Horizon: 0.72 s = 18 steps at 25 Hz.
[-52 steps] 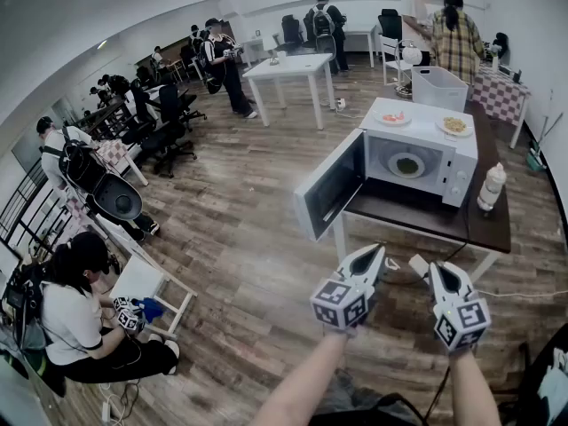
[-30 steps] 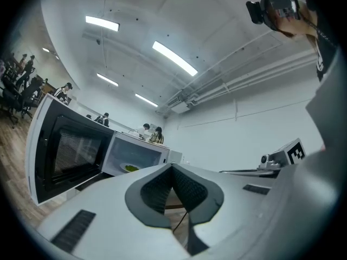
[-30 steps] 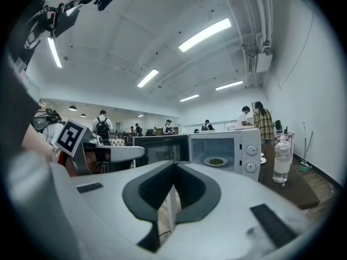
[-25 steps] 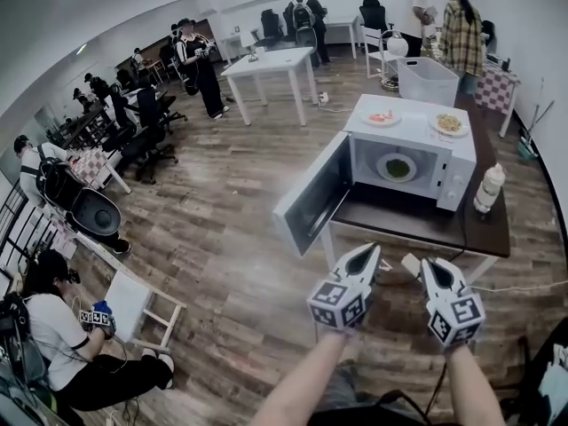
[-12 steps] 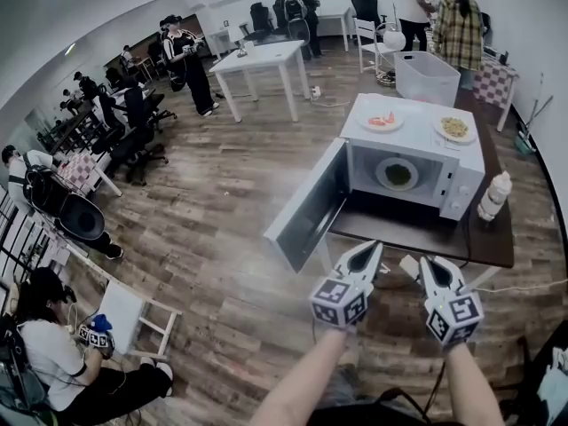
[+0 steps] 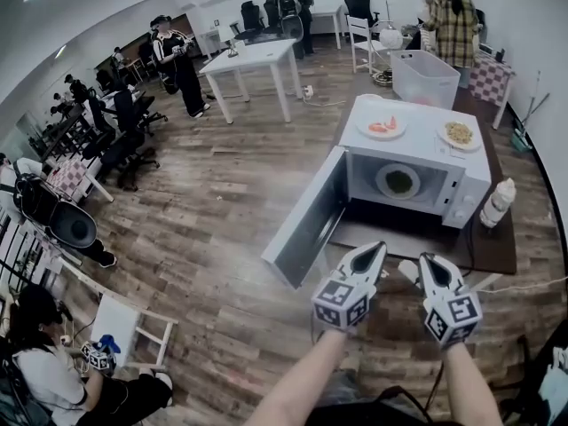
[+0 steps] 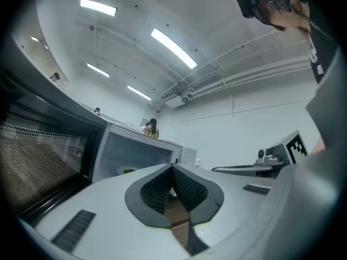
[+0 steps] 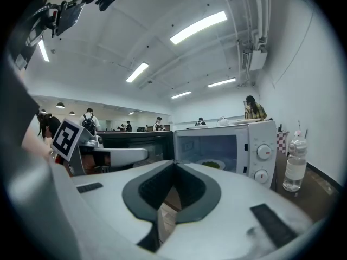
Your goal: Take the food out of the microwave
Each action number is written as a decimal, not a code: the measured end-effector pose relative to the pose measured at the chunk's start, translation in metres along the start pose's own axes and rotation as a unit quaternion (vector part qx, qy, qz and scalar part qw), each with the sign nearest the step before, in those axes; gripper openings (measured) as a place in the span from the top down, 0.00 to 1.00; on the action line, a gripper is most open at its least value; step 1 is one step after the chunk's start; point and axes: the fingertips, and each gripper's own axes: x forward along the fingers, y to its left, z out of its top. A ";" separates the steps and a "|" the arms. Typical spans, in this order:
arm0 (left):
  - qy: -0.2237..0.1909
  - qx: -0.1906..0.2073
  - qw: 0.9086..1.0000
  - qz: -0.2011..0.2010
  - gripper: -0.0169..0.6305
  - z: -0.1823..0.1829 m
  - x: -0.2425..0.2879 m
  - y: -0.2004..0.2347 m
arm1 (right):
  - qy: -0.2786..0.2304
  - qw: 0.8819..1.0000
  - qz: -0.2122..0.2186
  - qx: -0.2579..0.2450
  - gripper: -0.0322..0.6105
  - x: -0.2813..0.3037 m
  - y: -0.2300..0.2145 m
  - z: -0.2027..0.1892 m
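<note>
The wood-plank floor (image 6: 204, 202) fills most of the head view. On the right a dark brown table (image 6: 493, 242) carries the white microwave (image 6: 422, 138).

The microwave's long side runs left to right across the upper right of the frame, and its mouth faces the bottom edge. Its door (image 6: 306, 220) hangs wide open from the left side, angled down toward the lower left. The dials sit on the right of the front.

Inside, on the oven floor, a pale round plate (image 6: 384, 176) lies flat. Being round, it has no long axis to speak of. A dark green mound of food (image 6: 399, 183) sits at its centre. From the right gripper view the same plate shows as a thin pale oval with green on top, deep in the cavity.

Two more plates rest on the microwave's roof, one with red-orange pieces (image 6: 382, 125) and one with yellowish food (image 6: 459, 132). A clear bottle (image 6: 497, 202) stands upright on the table just right of the microwave.

At the lower middle of the frame the left gripper (image 6: 374, 250) and right gripper (image 6: 427, 263) are side by side (both well short of the oven mouth) and point toward it. Each has its jaws pressed together with nothing between them.
</note>
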 end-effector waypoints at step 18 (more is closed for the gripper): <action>0.003 -0.017 1.000 -0.012 0.97 -0.016 0.047 0.025 | 0.009 1.000 -0.012 0.006 0.95 0.040 -0.027 -0.014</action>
